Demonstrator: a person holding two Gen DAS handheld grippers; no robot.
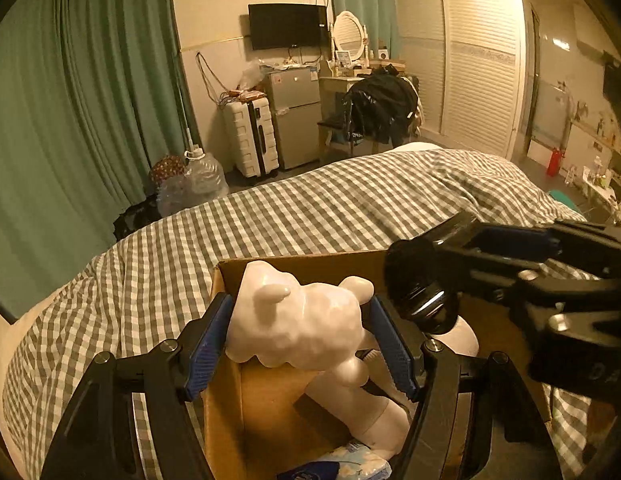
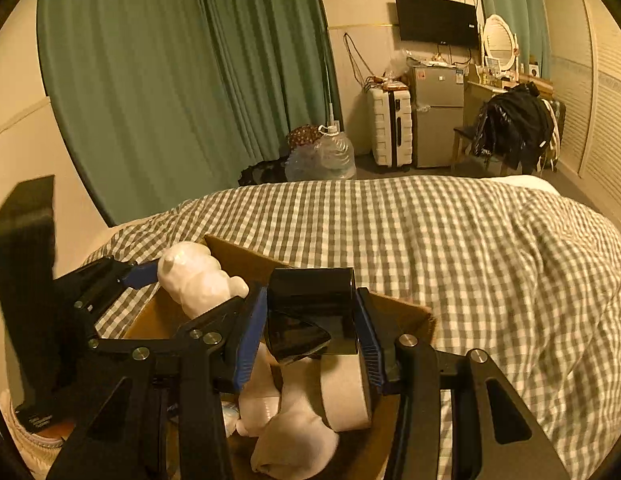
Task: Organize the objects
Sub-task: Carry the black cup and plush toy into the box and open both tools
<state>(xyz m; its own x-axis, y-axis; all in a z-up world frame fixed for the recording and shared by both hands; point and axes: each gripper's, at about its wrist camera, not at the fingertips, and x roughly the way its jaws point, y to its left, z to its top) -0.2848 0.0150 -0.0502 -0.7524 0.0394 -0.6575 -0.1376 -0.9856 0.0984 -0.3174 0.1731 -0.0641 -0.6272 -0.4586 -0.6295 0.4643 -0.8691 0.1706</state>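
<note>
No legible writing on cardboard box (image 1: 310,268)

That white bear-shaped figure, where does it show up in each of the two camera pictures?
Left wrist view: the white bear figure sits low at centre, clamped between the left tongs, above the cardboard box.
Right wrist view: it appears at lower left, smaller, over the same box.
Shared landmark: the wall television.

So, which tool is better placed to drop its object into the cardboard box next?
Probably the left tool: its white figurine hangs over the cardboard box opening. The right tool holds its black cylinder near the box's edge.
</note>
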